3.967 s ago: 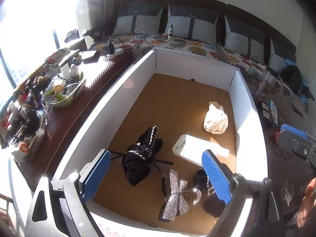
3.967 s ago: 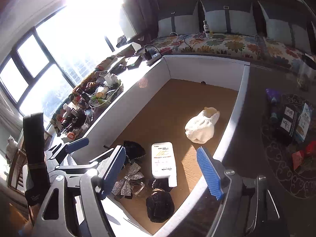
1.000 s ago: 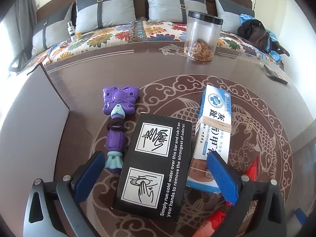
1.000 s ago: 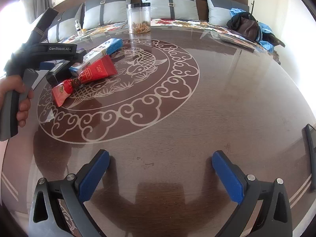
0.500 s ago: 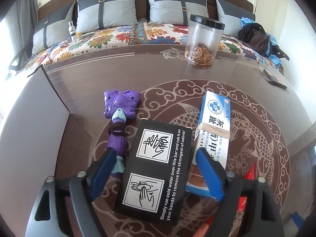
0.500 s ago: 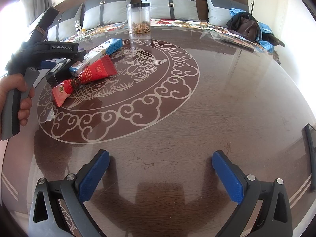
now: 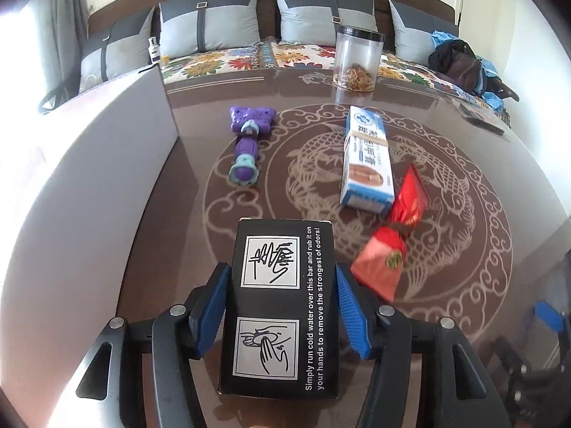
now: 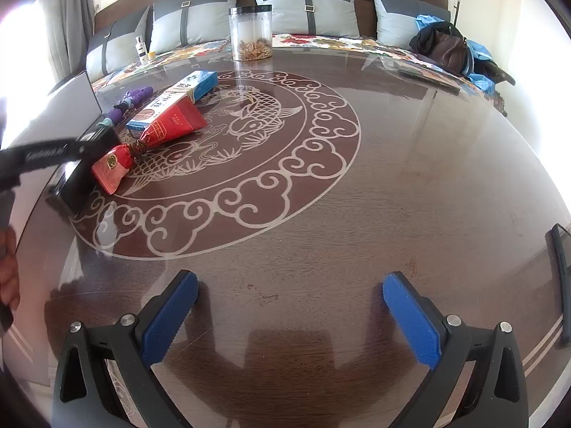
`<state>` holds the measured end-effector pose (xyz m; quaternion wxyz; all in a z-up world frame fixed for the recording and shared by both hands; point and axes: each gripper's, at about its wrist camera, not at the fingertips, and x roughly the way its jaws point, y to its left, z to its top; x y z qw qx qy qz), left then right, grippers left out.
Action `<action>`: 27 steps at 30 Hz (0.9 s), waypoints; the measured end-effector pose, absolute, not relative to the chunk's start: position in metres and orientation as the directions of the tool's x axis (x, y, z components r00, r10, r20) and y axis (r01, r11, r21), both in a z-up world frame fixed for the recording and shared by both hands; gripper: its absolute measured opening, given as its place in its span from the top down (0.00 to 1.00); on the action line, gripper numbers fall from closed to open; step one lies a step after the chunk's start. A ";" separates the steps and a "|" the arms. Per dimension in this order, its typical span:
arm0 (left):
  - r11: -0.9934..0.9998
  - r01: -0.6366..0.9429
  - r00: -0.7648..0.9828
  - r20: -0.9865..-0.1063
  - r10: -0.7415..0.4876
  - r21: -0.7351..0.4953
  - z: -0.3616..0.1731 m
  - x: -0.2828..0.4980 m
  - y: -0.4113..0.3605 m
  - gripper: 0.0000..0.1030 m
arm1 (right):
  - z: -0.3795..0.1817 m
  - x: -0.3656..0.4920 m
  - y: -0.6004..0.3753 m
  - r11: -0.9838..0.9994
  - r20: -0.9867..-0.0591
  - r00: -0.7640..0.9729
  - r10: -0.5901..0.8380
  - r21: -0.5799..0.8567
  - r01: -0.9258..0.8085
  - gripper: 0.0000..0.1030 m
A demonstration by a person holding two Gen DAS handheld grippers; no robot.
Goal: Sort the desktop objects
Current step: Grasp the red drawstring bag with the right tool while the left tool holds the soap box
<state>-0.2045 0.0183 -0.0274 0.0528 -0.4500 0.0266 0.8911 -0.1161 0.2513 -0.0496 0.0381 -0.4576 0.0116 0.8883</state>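
Observation:
A black box [image 7: 282, 356] with white hand-washing pictures lies flat between the blue pads of my left gripper [image 7: 282, 285], which is shut on its long sides. In the right wrist view the same black box [image 8: 73, 189] sits at the far left under the left gripper's dark body [image 8: 43, 153], with a person's hand [image 8: 7, 271] below it. Beyond the box lie a purple butterfly toy [image 7: 248, 142], a blue-and-white carton [image 7: 367, 157] and a red packet [image 7: 392, 239]. My right gripper [image 8: 291, 285] hangs open over bare tabletop, nothing between its pads.
The white wall of a large box [image 7: 89, 178] runs along the table's left side. A clear jar [image 7: 357, 59] with a black lid stands at the table's far edge, before a cushioned bench. A dark flat object [image 8: 560, 278] lies at the right edge.
The left jaws closed onto the black box, and the box has come toward the camera, away from the carton and the purple toy. The right gripper has stayed still and open.

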 end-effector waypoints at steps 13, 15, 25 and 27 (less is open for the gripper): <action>-0.998 -0.069 -0.598 -0.801 0.038 0.004 -0.046 -0.134 -0.015 0.19 | -0.050 -0.116 0.252 -0.997 -0.814 -0.579 0.057 -0.014 -0.078 0.00; -0.998 -0.065 -0.576 -0.817 0.028 0.012 -0.049 -0.137 -0.012 0.17 | -0.050 -0.116 0.252 -0.997 -0.814 -0.579 0.057 -0.014 -0.078 0.00; -0.998 -0.067 -0.580 -0.814 0.037 0.002 -0.051 -0.137 -0.014 0.15 | -0.033 -0.114 0.247 -0.982 -0.815 -0.566 -0.124 0.183 -0.048 0.00; -0.998 -0.066 -0.580 -0.813 0.037 0.002 -0.051 -0.137 -0.014 0.15 | -0.022 -0.123 0.234 -0.958 -0.780 -0.591 -0.208 0.283 -0.036 0.00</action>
